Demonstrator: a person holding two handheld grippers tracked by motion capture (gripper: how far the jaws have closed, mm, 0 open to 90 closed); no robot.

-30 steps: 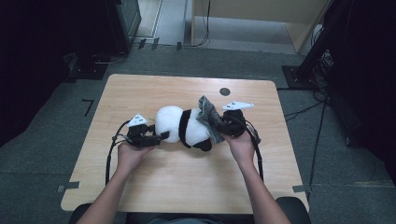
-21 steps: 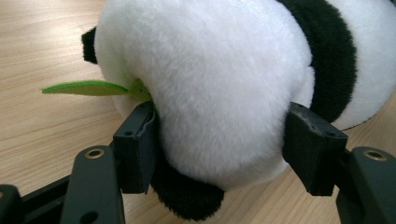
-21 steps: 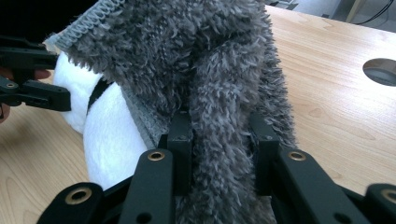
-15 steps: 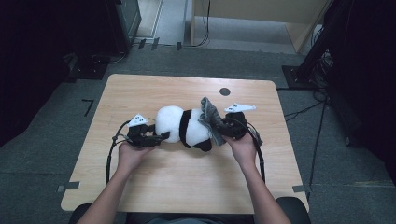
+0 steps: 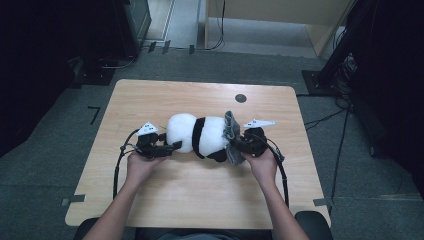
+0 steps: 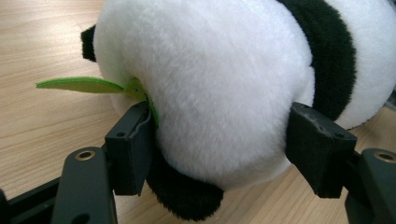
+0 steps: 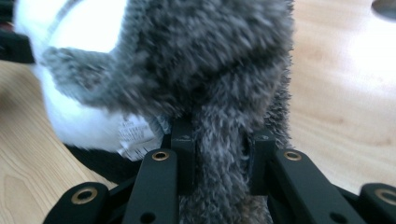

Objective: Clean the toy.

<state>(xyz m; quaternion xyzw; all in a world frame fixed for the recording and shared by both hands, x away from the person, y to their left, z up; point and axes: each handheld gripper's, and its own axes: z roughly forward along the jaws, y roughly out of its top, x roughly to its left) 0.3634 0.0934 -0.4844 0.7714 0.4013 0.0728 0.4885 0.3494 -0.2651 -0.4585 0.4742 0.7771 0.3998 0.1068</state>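
Between the left gripper's (image 6: pixel 219 140) jaws, which have just been opening, the toy panda's (image 5: pixel 197 136) white head is sitting loosely, so that hold is easing. Opposite, the right gripper (image 7: pixel 219 158) is pinching a grey fuzzy cloth (image 5: pixel 231 137) narrowly against the panda's rear. Lying mid-table (image 5: pixel 200 200), the panda is stretching left to right, head leftward.

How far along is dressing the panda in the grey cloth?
Early. Done: the panda lies on the table with the grey cloth at its rear end. In hand: the right claw pinches the cloth; the left claw, jaws just opening, straddles the head. Left: the white body shows uncovered.
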